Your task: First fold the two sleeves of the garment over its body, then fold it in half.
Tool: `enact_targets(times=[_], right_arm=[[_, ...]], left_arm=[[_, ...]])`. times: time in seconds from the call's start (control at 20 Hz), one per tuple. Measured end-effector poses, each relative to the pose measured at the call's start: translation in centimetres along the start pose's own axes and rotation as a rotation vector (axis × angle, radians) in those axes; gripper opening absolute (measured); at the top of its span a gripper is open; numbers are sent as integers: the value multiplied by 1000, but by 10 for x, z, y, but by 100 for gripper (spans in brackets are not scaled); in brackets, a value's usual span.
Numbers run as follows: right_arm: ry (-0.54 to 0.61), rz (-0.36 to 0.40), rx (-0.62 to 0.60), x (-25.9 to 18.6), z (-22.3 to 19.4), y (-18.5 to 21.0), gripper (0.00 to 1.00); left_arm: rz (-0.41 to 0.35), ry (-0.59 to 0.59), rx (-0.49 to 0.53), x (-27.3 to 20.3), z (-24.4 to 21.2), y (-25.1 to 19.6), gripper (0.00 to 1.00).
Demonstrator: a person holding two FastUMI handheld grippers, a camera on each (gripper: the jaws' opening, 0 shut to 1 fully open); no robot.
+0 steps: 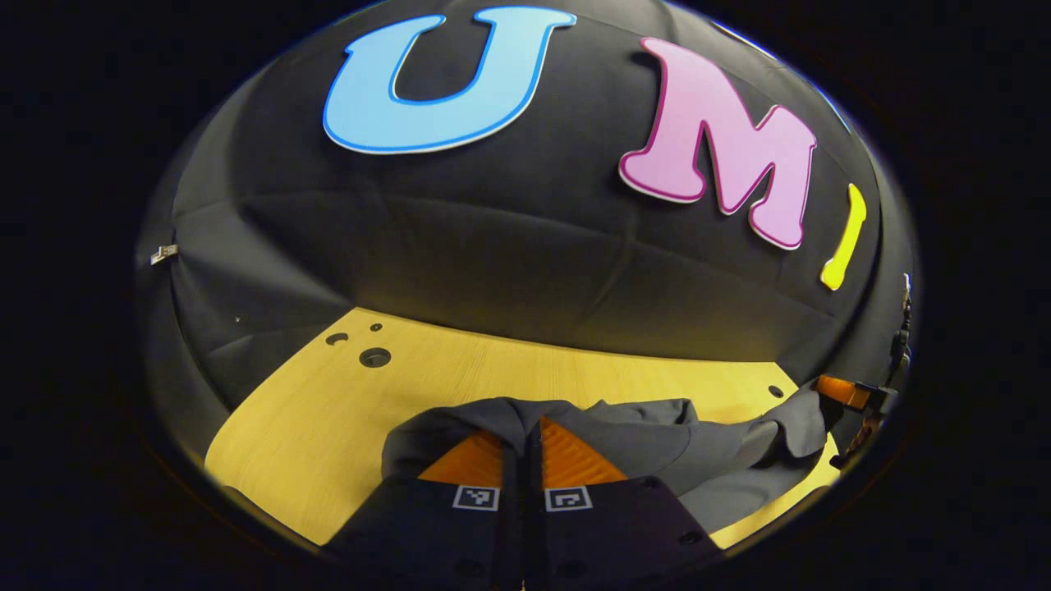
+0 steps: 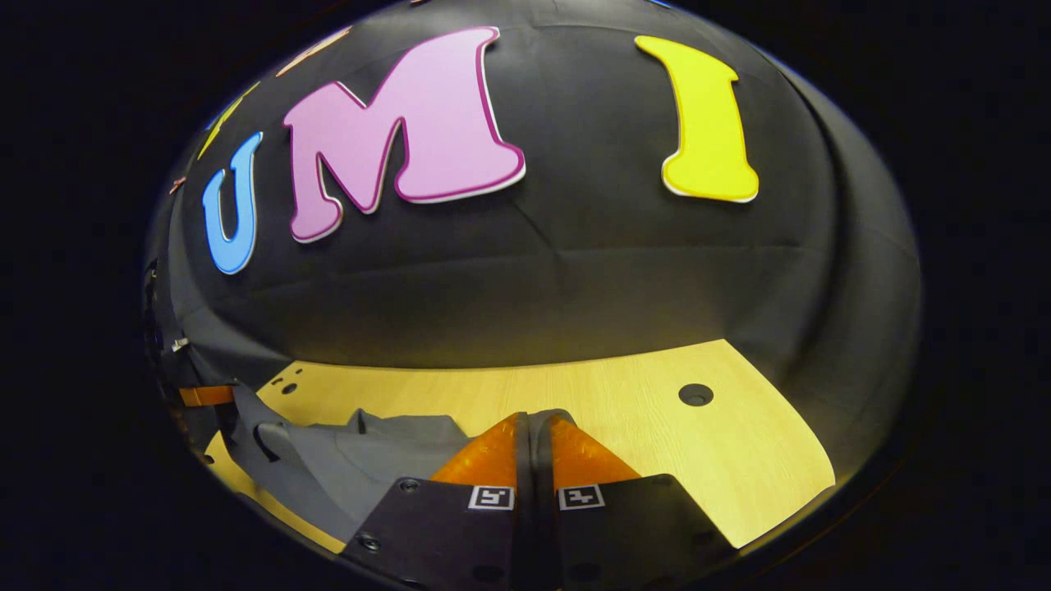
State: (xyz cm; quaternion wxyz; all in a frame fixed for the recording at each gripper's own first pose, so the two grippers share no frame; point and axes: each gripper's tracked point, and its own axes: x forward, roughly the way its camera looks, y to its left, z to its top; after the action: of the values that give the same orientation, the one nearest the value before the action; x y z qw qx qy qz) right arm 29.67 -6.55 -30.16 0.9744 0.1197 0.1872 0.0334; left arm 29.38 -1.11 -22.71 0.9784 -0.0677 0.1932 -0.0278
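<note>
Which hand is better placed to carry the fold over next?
Either, I'd judge: the left tool and right tool each pinch an edge of the dark grey fabric garment above the wooden table.

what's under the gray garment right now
The gray garment lies on the yellow wooden table, which shows all around it. Both claws, left claw and right claw, are shut on its edge. Anything beneath the cloth is covered.

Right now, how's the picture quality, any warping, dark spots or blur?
Left gripper view: strong fisheye bend in the table, dim edges, garment sharp. Right gripper view: same curvature, shadowed left side, the right gripper near the lens slightly soft.
</note>
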Motion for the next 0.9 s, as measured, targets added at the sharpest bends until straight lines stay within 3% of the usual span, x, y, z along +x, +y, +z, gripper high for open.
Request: enact_targets(times=[0.2,0.25,0.3,0.4,0.45,0.5,0.9], right_arm=[[57,-24,6,30,-32,-9,5],[68,-29,4,35,-38,-10,0],[75,-32,0,40,-44,-11,5],[90,-37,-10,47,-54,-14,5],[97,-38,-10,50,-58,-15,0],[105,-41,-9,54,-64,-16,5],[174,-74,-15,71,-97,-25,5]], left_arm=[[16,33,13,29,-20,5,6],[21,36,24,36,-25,5,6],[26,45,36,42,-30,7,6],[38,75,52,54,-42,9,6],[42,87,56,59,-49,11,2],[44,98,60,64,-53,11,6],[70,136,121,85,-79,16,10]])
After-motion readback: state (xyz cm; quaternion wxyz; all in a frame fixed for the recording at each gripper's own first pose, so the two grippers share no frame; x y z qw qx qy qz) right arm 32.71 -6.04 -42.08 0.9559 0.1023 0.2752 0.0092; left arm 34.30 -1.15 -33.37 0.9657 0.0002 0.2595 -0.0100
